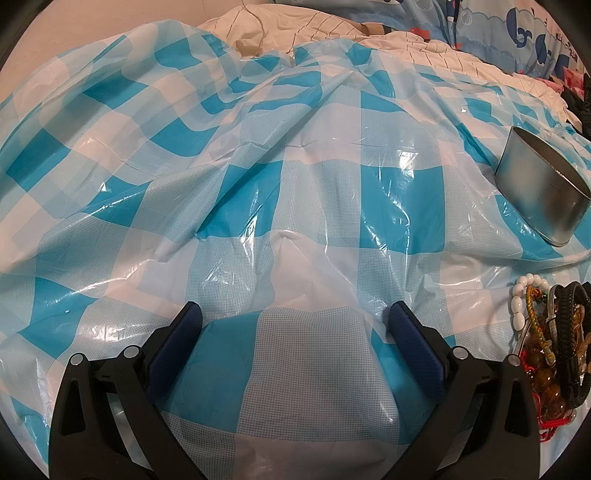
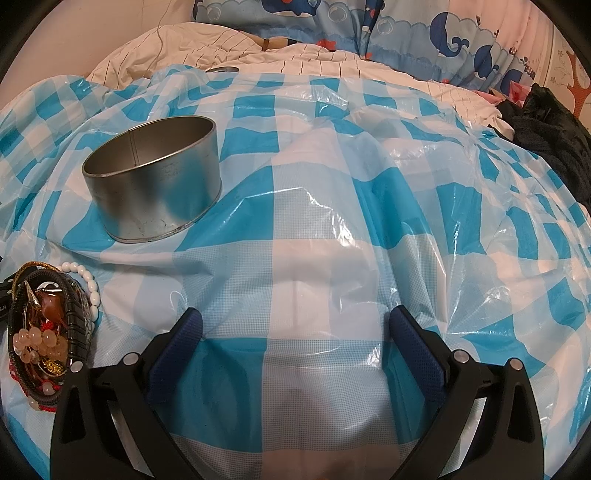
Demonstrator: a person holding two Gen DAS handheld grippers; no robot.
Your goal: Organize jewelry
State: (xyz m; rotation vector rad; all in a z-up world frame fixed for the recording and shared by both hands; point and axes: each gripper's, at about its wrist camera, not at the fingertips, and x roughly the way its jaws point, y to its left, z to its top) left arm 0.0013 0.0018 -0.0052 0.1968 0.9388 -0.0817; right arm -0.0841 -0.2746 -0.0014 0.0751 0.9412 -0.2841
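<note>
A heap of bracelets [image 1: 550, 339] lies on the blue-and-white checked plastic sheet at the right edge of the left wrist view: white beads, amber beads, black cords, red string. The right wrist view has the same heap of bracelets [image 2: 48, 332] at its lower left. A round metal tin [image 2: 155, 177] stands open and looks empty, just beyond the heap; the tin [image 1: 543, 192] also shows at the right in the left wrist view. My left gripper [image 1: 295, 314] is open over bare sheet, left of the heap. My right gripper [image 2: 295, 317] is open too, right of the heap, holding nothing.
The checked sheet [image 2: 332, 221] covers a soft, rumpled bed. White striped bedding [image 2: 221, 40] and a blue whale-print pillow [image 2: 424, 33] lie at the back. A dark garment [image 2: 554, 129] sits at the far right. A thin cord [image 1: 258, 26] trails over the bedding.
</note>
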